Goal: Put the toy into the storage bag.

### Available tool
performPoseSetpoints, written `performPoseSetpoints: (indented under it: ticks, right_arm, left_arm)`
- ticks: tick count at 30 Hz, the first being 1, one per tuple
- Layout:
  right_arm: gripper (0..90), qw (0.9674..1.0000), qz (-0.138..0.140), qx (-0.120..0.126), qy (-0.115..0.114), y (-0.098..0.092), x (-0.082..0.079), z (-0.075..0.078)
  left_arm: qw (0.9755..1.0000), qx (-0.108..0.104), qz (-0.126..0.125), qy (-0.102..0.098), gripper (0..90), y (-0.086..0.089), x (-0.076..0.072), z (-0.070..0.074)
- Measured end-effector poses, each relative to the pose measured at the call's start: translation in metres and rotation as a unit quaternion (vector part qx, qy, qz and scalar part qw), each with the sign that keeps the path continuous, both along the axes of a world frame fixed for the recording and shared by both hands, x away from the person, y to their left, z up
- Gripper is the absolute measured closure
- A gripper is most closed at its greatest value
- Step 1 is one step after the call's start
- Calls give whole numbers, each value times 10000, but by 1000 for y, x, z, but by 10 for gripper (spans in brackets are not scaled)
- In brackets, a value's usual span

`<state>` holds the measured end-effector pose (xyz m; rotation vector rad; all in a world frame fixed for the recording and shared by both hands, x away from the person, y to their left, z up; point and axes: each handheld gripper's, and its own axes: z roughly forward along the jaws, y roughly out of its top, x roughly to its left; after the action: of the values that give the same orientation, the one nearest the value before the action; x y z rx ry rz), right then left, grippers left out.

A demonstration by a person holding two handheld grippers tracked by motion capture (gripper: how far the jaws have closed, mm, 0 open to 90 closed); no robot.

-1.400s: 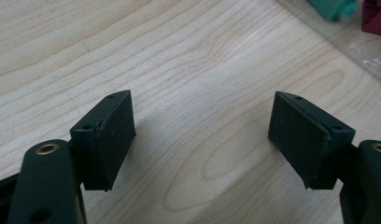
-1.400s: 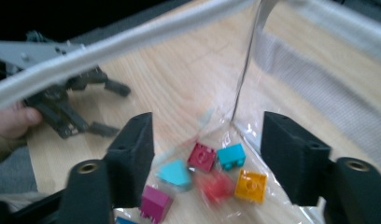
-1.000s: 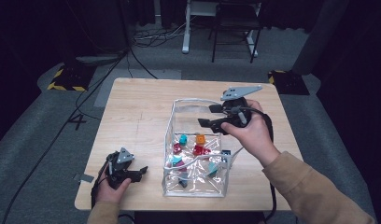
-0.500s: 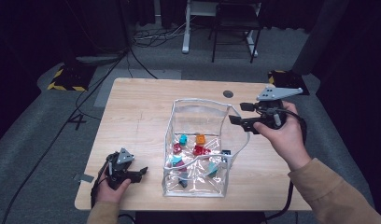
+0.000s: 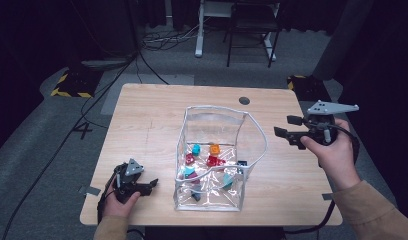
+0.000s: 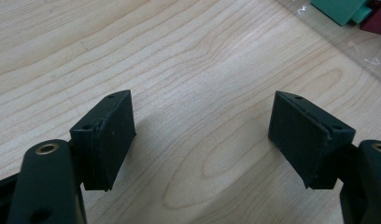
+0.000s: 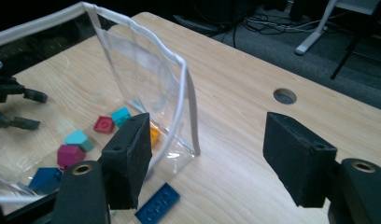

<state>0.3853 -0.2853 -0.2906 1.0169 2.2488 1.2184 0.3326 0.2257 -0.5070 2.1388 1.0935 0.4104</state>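
Observation:
A clear plastic bag (image 5: 217, 112) with a white rim stands open in the middle of the wooden table. Several small coloured bricks lie on its bottom, among them a red one (image 5: 212, 161), an orange one (image 5: 215, 148) and a teal one (image 5: 196, 149). My right gripper (image 5: 288, 127) hangs open and empty above the table's right side, apart from the bag. In the right gripper view the gripper (image 7: 212, 154) faces the bag's wall (image 7: 146, 70). My left gripper (image 5: 148, 185) rests open at the front left; its own view (image 6: 207, 135) has bare wood between the jaws.
A dark blue flat brick (image 7: 158, 203) lies on the table against the bag's right wall. A round cable hole (image 5: 244, 100) sits near the far edge. Beyond the table stand chairs and cables on the floor (image 5: 157, 42).
My right gripper has swung from the bag's far right rim out to the right, toward the table's edge. The left gripper has stayed put.

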Motion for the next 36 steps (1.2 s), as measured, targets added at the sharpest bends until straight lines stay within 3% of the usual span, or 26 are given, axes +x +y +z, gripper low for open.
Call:
performPoseSetpoints:
  ticks: [6, 12, 16, 25, 36]
  right_arm:
    - [333, 9997, -164, -9, 204, -17, -1, -23]
    - [333, 9991, -249, -58, 332, -23, -2, -51]
    - [333, 9991, -212, -152, 349, -18, -5, -68]
    - [333, 9970, -64, -233, 736, -2, 1, -119]
    - [330, 9957, 57, -367, 846, 18, 4, -156]
  left_arm:
    - [10000, -4, -9, 1, 231, 0, 0, 0]
    - [10000, 7, 1, -3, 231, 0, 0, 0]
    - [10000, 8, 10, -6, 230, 0, 0, 0]
    - [10000, 27, 12, -12, 229, 0, 0, 0]
    - [10000, 29, 10, -12, 229, 0, 0, 0]
